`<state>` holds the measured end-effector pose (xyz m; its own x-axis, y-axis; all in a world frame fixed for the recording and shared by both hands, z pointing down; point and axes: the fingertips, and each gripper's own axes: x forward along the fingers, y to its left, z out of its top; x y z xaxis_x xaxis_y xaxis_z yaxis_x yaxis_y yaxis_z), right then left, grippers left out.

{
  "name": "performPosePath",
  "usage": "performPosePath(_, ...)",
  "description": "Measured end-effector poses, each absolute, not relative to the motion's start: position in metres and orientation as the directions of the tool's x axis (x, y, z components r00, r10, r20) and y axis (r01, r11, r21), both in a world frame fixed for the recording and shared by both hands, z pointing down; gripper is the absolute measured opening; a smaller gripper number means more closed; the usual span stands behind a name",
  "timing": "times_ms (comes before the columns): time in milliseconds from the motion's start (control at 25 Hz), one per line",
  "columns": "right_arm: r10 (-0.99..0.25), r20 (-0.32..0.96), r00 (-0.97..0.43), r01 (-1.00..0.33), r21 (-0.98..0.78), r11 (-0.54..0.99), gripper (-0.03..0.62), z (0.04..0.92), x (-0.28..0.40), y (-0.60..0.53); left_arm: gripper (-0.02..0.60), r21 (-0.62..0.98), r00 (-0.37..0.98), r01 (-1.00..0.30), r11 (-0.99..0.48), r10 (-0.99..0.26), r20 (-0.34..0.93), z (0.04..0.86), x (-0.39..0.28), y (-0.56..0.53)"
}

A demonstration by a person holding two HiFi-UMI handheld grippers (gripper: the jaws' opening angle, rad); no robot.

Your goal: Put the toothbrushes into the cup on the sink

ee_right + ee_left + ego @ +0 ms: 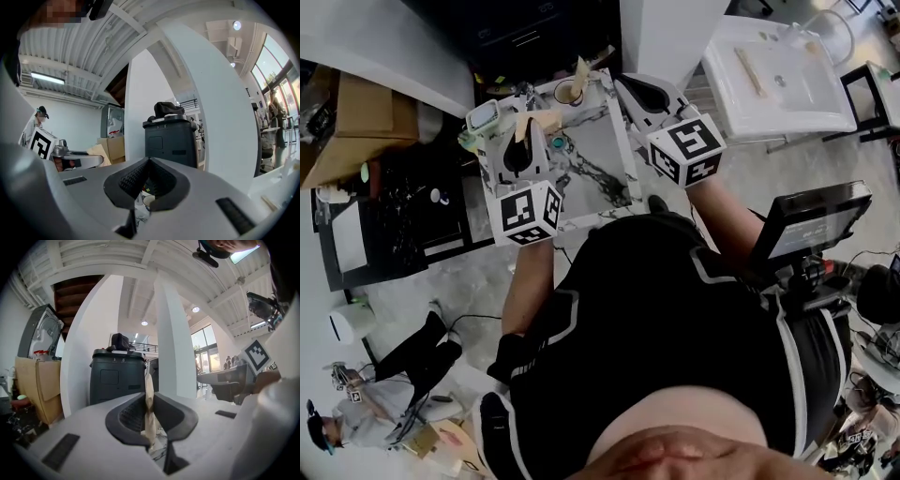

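The left gripper [149, 405] pinches a bamboo toothbrush [149, 392], near-left of the cup [569, 92] at the marble top's [600, 164] far edge. A second toothbrush [580, 75] leans inside that cup. The right gripper [147, 164], jaws pressed together on nothing, hovers just right of the cup.

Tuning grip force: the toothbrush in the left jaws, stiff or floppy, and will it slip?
Probably stiff: the toothbrush stands straight in the left gripper, no visible bend. Likely light: it is thin and tan, perhaps wood. It could pivot or slip, since the jaws pinch only a narrow handle.
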<state>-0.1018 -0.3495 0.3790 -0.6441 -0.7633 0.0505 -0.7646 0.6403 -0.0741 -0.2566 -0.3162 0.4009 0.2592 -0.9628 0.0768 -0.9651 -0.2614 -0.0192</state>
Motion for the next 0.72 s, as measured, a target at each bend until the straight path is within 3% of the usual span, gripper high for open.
performPosePath(720,-0.810,0.124,-0.574,-0.819,-0.065,0.570,0.025,0.419,-0.066,-0.367,0.054,-0.063,0.220,-0.971,-0.231,-0.966,0.137,0.475,-0.241,-0.418)
